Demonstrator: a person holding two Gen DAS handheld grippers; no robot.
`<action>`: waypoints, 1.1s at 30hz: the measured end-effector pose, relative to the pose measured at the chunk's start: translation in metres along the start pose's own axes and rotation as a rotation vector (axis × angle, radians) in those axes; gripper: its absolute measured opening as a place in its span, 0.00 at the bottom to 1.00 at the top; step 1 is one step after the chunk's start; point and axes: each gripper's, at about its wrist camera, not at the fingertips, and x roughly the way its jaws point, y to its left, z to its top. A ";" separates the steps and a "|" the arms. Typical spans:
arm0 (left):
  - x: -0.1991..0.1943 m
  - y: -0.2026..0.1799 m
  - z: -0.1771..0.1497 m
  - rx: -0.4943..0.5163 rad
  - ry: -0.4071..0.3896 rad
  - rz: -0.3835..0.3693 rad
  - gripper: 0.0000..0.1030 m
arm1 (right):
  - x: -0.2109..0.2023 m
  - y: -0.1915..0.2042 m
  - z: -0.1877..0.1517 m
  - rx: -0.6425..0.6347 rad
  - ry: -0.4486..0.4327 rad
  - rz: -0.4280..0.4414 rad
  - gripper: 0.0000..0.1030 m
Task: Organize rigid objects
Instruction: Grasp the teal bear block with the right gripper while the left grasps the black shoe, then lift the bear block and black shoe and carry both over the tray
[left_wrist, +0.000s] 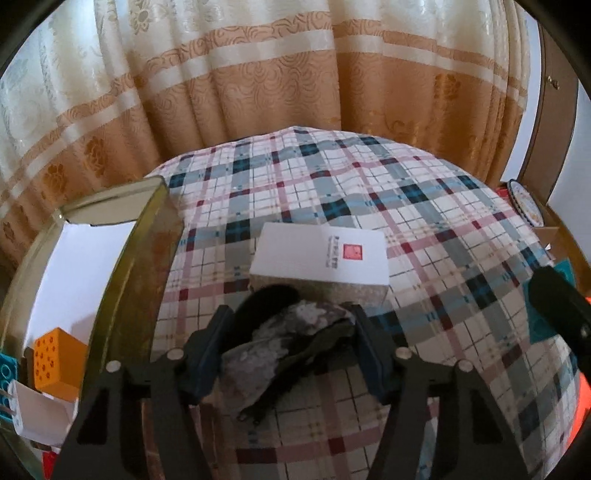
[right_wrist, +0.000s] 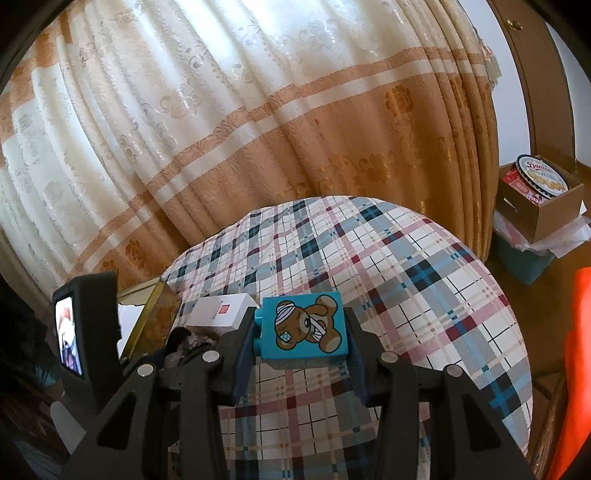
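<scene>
Left gripper sits low over the plaid-covered counter, jaws abt half apart w/ a mottled grey-and-dark object lying between them. Can't tell what it is exactly – irregular, crumpled-looking, dark on the upper left, pale speckled in the middle. Right pad is at its edge, left pad close beside it; whether either presses on it can't be told.

Just beyond that object lies a white box w/ a small red square mark on top, flat on the plaid cloth. To the left stands a gold-rimmed tin, open; inside it an orange block w/ small holes, a teal brick at the frame edge, and a white piece near the bottom corner.

Right gripper has jaws narrow, clamped on a teal toy brick printed w/ a bandaged teddy bear, print facing the camera. Brick is held above the plaid cloth, clear of the surface. In the right wrist view the other gripper's body w/ a small lit screen shows at left, next to the tin and white box.

Behind the counter hangs a cream-and-tan patterned curtain. Far right, a cardboard box holds a round blue cookie tin tilted on edge; it sits on a teal bin. Something bright orange-red at the right edge, unclear what.
</scene>
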 end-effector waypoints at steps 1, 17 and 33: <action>-0.002 0.002 -0.002 -0.011 -0.002 -0.015 0.61 | 0.000 0.000 0.000 0.003 0.000 -0.002 0.45; -0.094 0.031 -0.036 -0.146 -0.230 -0.078 0.61 | -0.013 0.019 -0.001 -0.093 -0.078 -0.076 0.45; -0.099 0.043 -0.060 -0.151 -0.242 0.000 0.61 | -0.015 0.024 -0.002 -0.120 -0.100 -0.132 0.45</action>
